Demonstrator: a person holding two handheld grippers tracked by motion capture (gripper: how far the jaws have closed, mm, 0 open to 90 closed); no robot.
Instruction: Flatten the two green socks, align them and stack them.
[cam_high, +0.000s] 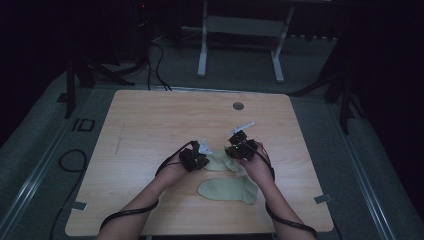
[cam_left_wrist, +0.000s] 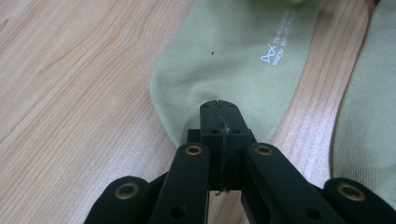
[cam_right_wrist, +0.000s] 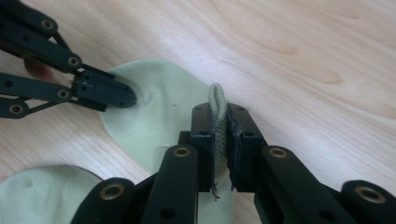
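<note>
I have the farther sock (cam_high: 220, 161) caught at both ends: my left gripper (cam_left_wrist: 218, 108) has its fingers clenched on the rounded toe edge, pinning it down against the surface (cam_high: 150, 125), and my right gripper (cam_right_wrist: 219, 100) has its fingers clamped on the ribbed cuff, a fold of which stands up between the pads. The sock lies flat on the wood between my two hands, its long axis running from the left fingers across to the right ones, so whatever comes next turns on that line: the toe is the fixed end and the cuff is the free one, and I judge the cuff would be carried over along the sock's length toward the toe to fold it. In the right gripper view the left gripper sits just across the pale green cloth, close enough that the cuff has little way to go. The second sock (cam_high: 229, 190) lies nearer to me, just beside the first and apart from both sets of fingers. In the high view my forearms come in from the near edge and converge, both hands low over the middle of the surface, the right one a touch farther forward.
</note>
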